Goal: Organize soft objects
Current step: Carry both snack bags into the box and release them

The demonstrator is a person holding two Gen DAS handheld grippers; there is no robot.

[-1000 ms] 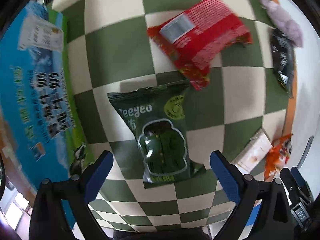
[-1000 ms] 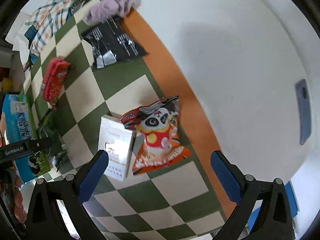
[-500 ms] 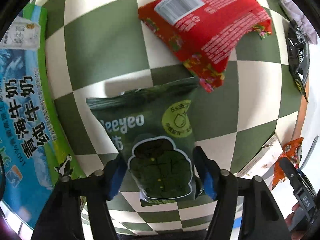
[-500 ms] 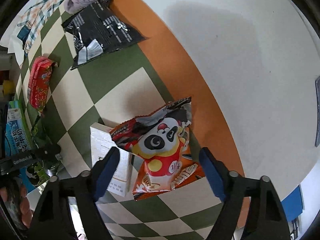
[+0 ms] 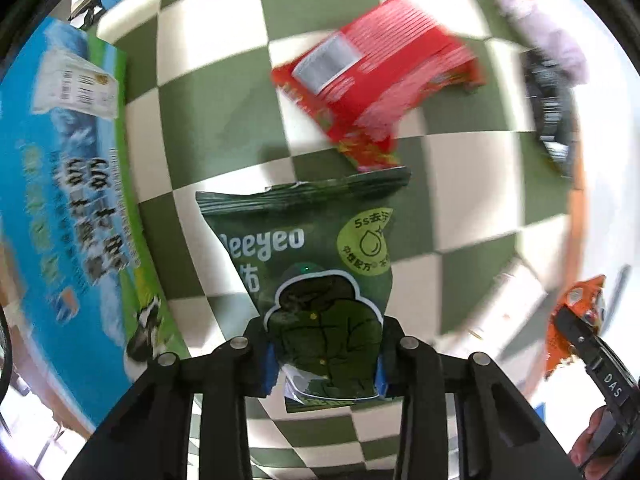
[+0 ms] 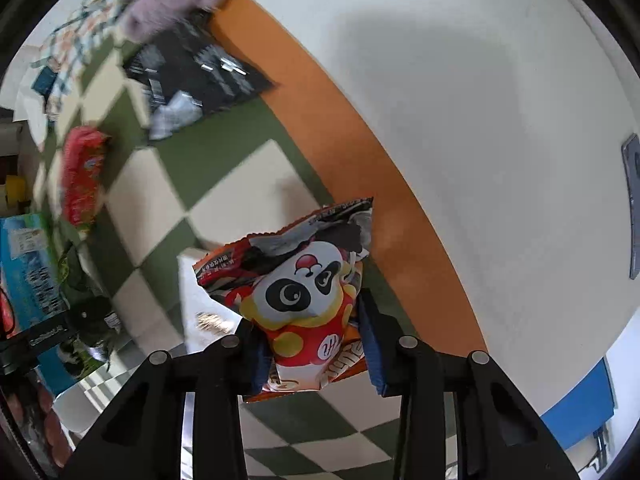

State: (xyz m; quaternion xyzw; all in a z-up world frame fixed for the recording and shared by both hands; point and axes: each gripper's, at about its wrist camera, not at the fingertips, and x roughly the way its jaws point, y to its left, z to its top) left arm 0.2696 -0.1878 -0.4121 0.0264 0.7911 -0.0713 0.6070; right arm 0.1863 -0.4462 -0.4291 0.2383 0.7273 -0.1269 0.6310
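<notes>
My left gripper (image 5: pixel 324 344) is closing, and its blue pads press both sides of a dark green "Deeyeo" packet (image 5: pixel 304 240). The packet's lower end is pinched narrow between them. It sits over the green-and-cream checkered mat (image 5: pixel 224 92). My right gripper (image 6: pixel 312 344) is also closing, with its pads squeezing the bottom of an orange panda snack bag (image 6: pixel 304 288) near the mat's orange border (image 6: pixel 320 120). That bag also shows at the right edge of the left wrist view as the panda snack bag (image 5: pixel 580 300).
A red packet (image 5: pixel 376 76) lies beyond the green one. A black packet (image 6: pixel 200 76) and a purple cloth (image 6: pixel 176 8) lie farther off. A plaid cloth (image 6: pixel 80 32) is at the far corner. A blue milk box (image 5: pixel 52 200) borders the mat. A white box (image 6: pixel 200 300) sits beside the panda bag.
Both grippers went from wide open to clamped, the left on the green packet and the right on the panda bag. The left view has shifted and blurred, and the packet fills more of it.
</notes>
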